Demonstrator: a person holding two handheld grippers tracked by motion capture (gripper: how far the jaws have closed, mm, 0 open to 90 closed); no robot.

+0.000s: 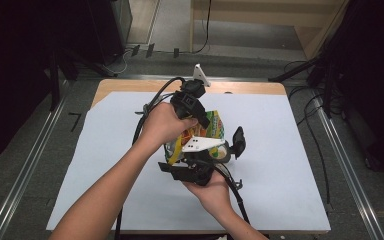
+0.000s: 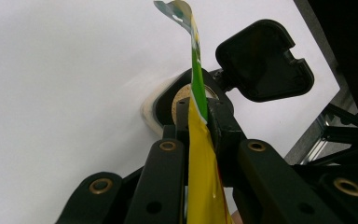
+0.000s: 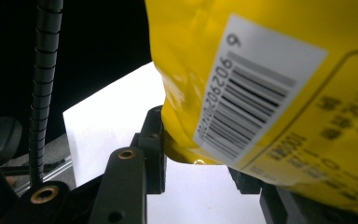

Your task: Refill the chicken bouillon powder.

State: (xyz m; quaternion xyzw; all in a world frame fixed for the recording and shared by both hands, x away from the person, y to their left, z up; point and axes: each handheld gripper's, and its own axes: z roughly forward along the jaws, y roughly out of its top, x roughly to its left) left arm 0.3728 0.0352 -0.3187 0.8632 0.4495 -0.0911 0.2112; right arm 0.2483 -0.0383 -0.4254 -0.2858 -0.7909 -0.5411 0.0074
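I hold the yellow snack bag (image 1: 215, 127) above the tabletop (image 1: 290, 150), my left jaws pinched on its thin top seal and my right jaws clamping its bottom corner; it seems light, crinkly and slippery, so seams grip best.

A lab-like recording room is suggested by a white-covered table (image 1: 280, 150) ringed by loose cables (image 1: 315, 130), metal floor rails (image 1: 350, 165) and dark equipment stands (image 1: 325, 75).
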